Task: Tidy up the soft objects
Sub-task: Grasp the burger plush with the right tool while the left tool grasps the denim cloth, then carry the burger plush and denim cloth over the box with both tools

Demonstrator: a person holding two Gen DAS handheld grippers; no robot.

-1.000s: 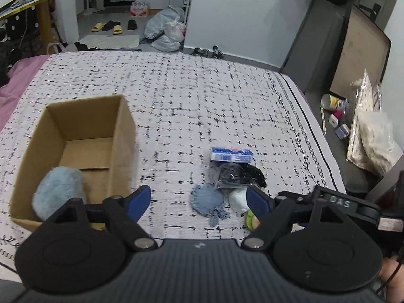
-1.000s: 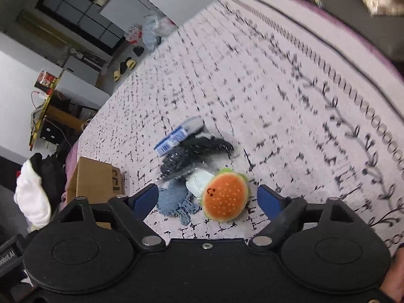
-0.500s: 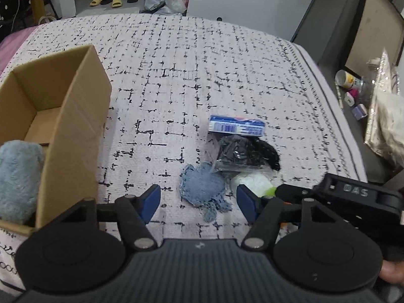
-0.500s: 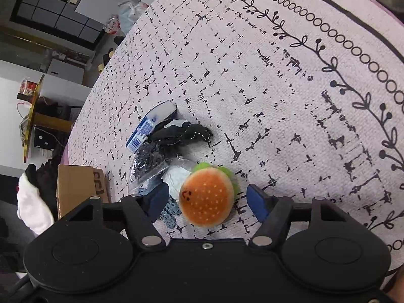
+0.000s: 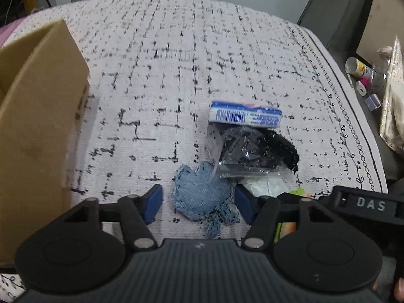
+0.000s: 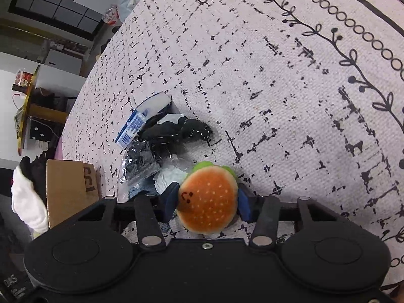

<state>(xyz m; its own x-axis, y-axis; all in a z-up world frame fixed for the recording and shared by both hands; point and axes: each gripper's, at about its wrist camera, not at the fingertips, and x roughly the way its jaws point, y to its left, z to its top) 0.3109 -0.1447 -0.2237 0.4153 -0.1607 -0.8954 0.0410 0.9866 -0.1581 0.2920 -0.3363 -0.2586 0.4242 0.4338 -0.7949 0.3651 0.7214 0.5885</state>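
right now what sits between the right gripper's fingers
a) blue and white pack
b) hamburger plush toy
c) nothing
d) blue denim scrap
b, the hamburger plush toy sits between the two blue pads of the right gripper, whose jaws are closing on it; the blue denim scrap lies at the left gripper instead.

Your burger plush (image 6: 208,199): orange sesame bun, smiley, green lettuce edge, lying flat on bedspread. Frayed denim patch (image 5: 203,194) just left of it, flat, partly under clear bag of black stuff (image 5: 250,151). Cardboard box (image 5: 38,126) far left.
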